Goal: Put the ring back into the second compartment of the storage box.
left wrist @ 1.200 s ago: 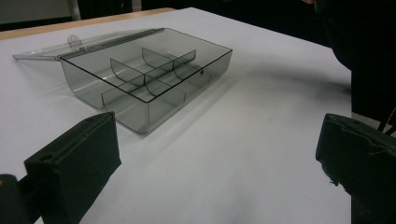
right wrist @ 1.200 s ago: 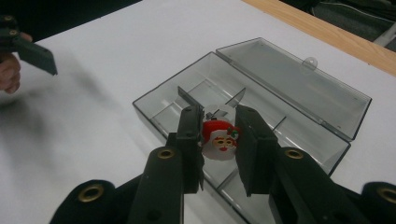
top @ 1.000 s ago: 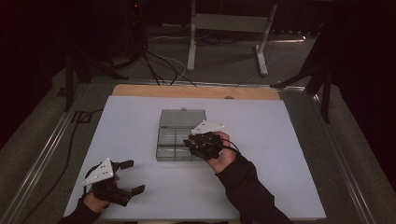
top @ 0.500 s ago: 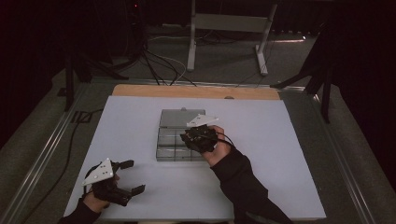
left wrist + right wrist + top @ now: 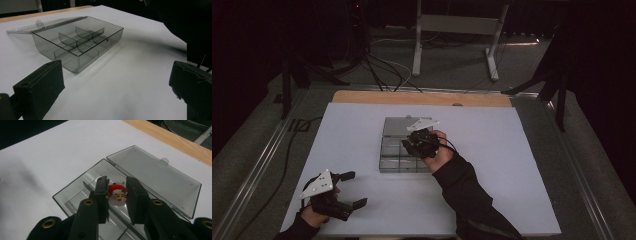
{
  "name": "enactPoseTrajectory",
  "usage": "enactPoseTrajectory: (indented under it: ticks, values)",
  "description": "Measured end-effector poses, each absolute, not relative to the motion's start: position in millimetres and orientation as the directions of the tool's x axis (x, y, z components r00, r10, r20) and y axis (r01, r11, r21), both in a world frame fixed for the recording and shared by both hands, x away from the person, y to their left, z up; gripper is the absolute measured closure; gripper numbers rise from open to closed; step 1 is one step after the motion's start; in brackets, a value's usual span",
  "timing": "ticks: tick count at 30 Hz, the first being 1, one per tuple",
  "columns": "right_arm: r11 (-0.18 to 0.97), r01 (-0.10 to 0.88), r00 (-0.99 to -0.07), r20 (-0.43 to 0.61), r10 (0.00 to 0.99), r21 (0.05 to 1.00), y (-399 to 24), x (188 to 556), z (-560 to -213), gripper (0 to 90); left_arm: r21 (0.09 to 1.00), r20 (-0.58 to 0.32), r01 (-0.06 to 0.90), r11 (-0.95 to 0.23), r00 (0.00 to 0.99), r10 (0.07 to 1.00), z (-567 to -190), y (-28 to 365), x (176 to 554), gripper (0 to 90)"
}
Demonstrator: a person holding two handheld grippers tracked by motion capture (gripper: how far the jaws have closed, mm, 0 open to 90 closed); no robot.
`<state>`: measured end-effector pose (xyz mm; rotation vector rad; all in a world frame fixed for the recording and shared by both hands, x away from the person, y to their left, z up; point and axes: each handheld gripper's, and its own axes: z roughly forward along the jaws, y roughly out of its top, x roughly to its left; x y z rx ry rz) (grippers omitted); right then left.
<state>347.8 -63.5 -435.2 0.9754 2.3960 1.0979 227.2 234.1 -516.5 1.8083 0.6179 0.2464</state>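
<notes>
The right gripper (image 5: 117, 195) pinches a Santa charm (image 5: 118, 193) over the open clear box (image 5: 404, 150) mid-mat, lid (image 5: 157, 177) flat behind, while the left gripper (image 5: 351, 189), jaws spread, rests near the mat's (image 5: 512, 150) front edge, well apart from the box.

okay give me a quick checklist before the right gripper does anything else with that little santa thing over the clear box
1. Box lid open, lying flat: ok.
2. Santa figure between the right gripper jaws: ok.
3. Jaws actually pressing on it: cannot tell.
4. Figure over the compartment box: ok.
5. Which compartment lies below: cannot tell.
6. Left gripper open, apart from the box: ok.
</notes>
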Motion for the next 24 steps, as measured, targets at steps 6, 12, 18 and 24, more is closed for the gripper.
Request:
enactPoseTrajectory:
  ticks: [6,12,18,24]
  values:
    - [0.478,0.459,-0.708,-0.017,0.706,0.749,-58,355,-438,72.0,0.935,-0.138,0.286,-0.210,0.839,0.527,-516,234,227,0.2]
    - [0.476,0.473,-0.702,-0.010,0.712,0.741,-55,363,-441,72.0,0.936,-0.137,0.283,-0.209,0.839,0.526,-516,234,227,0.2]
    - [0.479,0.493,-0.696,-0.001,0.718,0.726,-52,370,-447,72.0,0.936,-0.138,0.284,-0.208,0.839,0.527,-516,234,227,0.2]
    - [0.482,0.514,-0.687,0.004,0.727,0.710,-51,378,-456,72.0,0.937,-0.141,0.284,-0.202,0.839,0.525,-516,234,227,0.2]
